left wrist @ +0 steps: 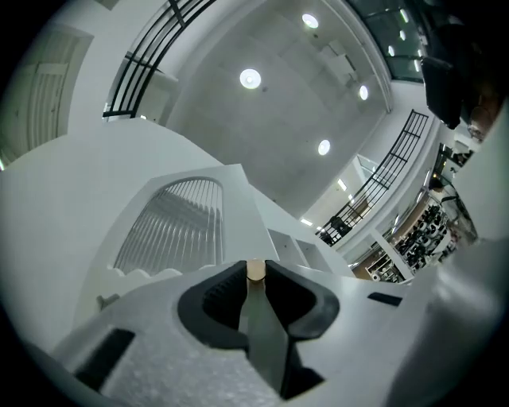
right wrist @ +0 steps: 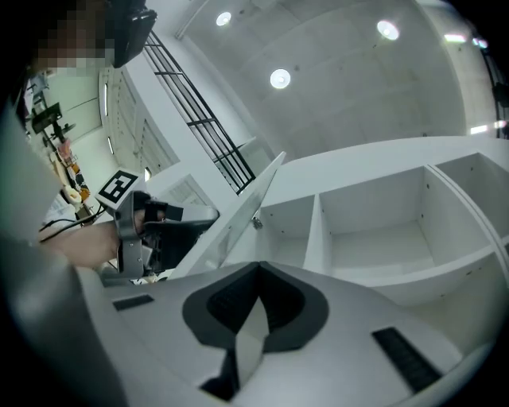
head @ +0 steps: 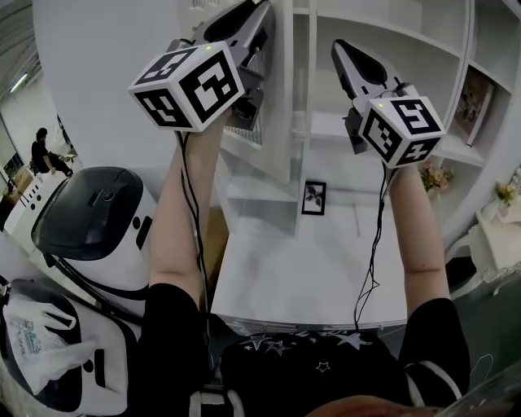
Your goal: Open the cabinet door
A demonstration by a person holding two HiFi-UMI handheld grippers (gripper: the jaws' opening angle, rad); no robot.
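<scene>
Head view: left tool (head: pixel 259 16) clamps cabinet door knob (left wrist: pixel 255 270); right tool (head: pixel 340 47) closed, empty; picture frame (head: pixel 313 197) on shelf (head: pixel 350 204)

White desk (head: pixel 326 277); upright framed picture (head: pixel 313 198)

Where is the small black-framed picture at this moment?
In the head view, the small black-framed picture stands near the centre, at the back of the white desk top, just below and right of the open white cabinet door.
</scene>
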